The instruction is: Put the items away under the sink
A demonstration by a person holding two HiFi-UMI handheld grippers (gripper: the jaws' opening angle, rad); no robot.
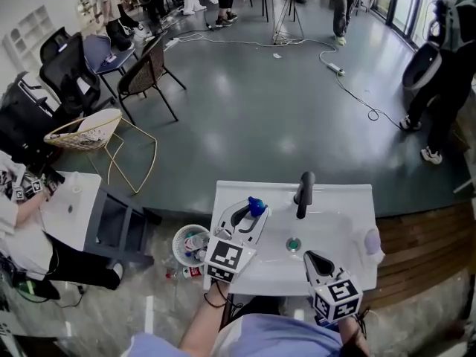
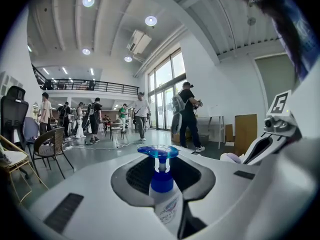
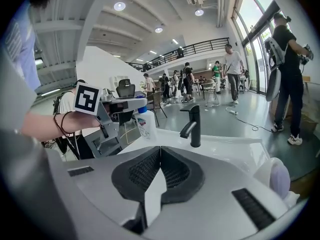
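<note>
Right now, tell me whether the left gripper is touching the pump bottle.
Touching. In the left gripper view, the left gripper clamps the pump bottle by its white body.

The left tool, clamping a bottle, is hanging over the left rim of the sink; the black faucet is standing mid-back. The basin is lying open, a purple item crowding its right rim.

Bright, even light from tall windows and round ceiling lamps, with fisheye bending and dark corners.
</note>
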